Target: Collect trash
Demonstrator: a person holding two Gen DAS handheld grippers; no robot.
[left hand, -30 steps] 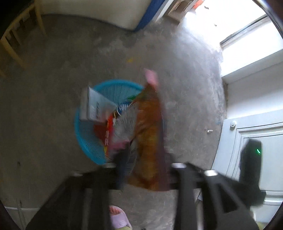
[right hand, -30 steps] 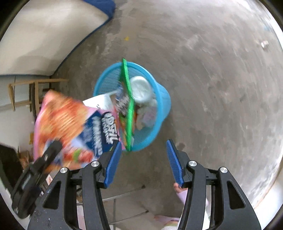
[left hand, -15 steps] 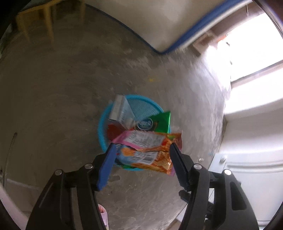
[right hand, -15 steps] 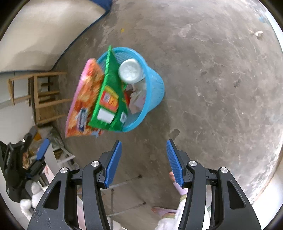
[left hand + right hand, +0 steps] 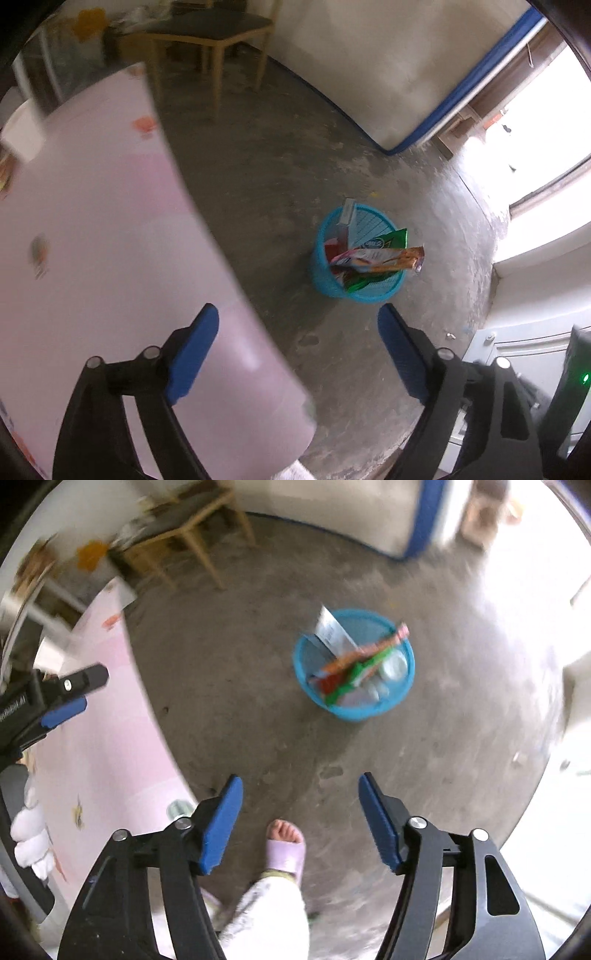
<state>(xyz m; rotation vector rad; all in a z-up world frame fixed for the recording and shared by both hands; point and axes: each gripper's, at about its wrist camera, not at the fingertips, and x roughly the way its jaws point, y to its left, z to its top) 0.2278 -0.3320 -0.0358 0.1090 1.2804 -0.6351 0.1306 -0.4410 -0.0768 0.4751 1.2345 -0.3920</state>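
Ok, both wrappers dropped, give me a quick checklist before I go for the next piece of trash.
1. Left hand-held gripper empty: ok, jaws opening, nothing between them.
2. Right hand-held gripper empty: ok, jaws opening, nothing between them.
3. Orange wrapper fully inside the blue basket: not ok, one end juts over the rim.
4. Green wrapper in the basket: ok.
5. Basket upright: ok.
6. Next trash located: cannot tell; the pink table shows only blurred spots.
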